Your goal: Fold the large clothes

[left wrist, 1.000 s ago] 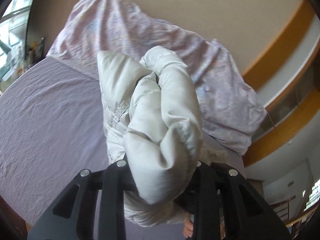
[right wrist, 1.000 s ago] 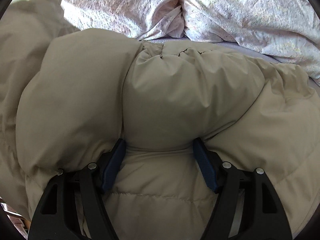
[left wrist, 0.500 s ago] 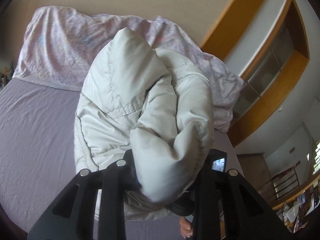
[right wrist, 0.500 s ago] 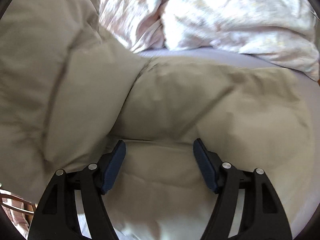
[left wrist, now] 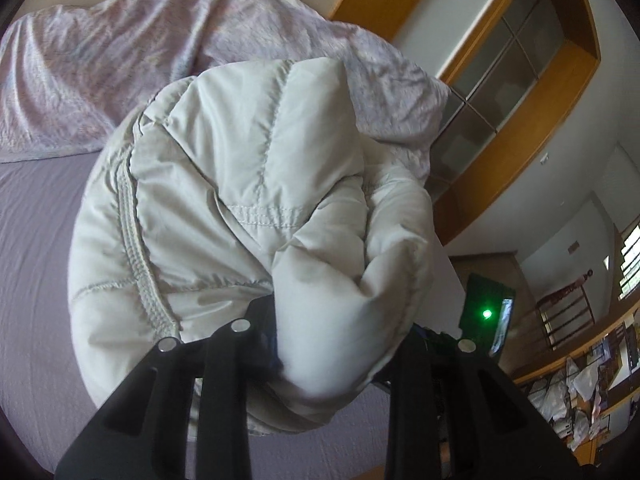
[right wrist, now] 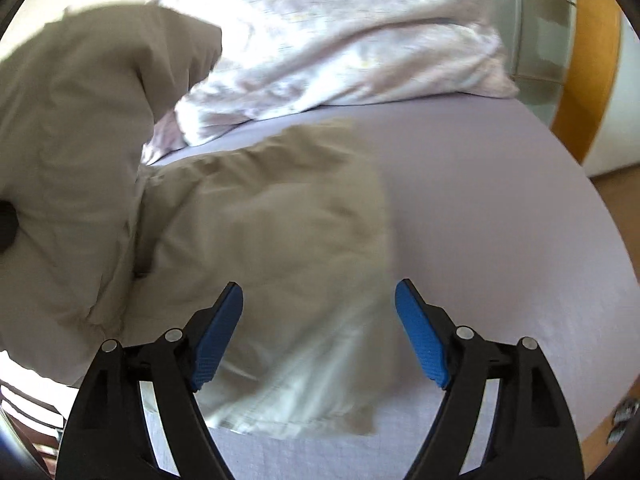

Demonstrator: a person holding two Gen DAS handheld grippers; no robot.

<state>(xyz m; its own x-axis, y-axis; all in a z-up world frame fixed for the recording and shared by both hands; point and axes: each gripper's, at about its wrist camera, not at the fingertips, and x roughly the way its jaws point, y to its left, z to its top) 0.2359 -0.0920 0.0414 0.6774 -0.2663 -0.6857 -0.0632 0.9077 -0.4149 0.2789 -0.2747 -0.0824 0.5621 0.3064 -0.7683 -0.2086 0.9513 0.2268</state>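
Observation:
A pale beige quilted puffer jacket (left wrist: 240, 200) lies partly on a lilac bed sheet (left wrist: 36, 240). My left gripper (left wrist: 340, 344) is shut on a thick bunched fold of the jacket and holds it raised above the bed. In the right wrist view the jacket (right wrist: 264, 232) spreads over the sheet (right wrist: 500, 200), with a lifted part at the left. My right gripper (right wrist: 320, 328) is open with blue pads (right wrist: 218, 340), hovering over the jacket's near edge and holding nothing.
A crumpled pale floral duvet (left wrist: 120, 52) lies along the head of the bed, also in the right wrist view (right wrist: 340, 40). A wooden-framed glass cabinet (left wrist: 520, 80) stands beyond the bed. The other gripper's unit with a green light (left wrist: 486, 314) is at right.
My right gripper has let go of the jacket and drawn back, so bare sheet shows at right. My left gripper has swung right with the raised fold still held.

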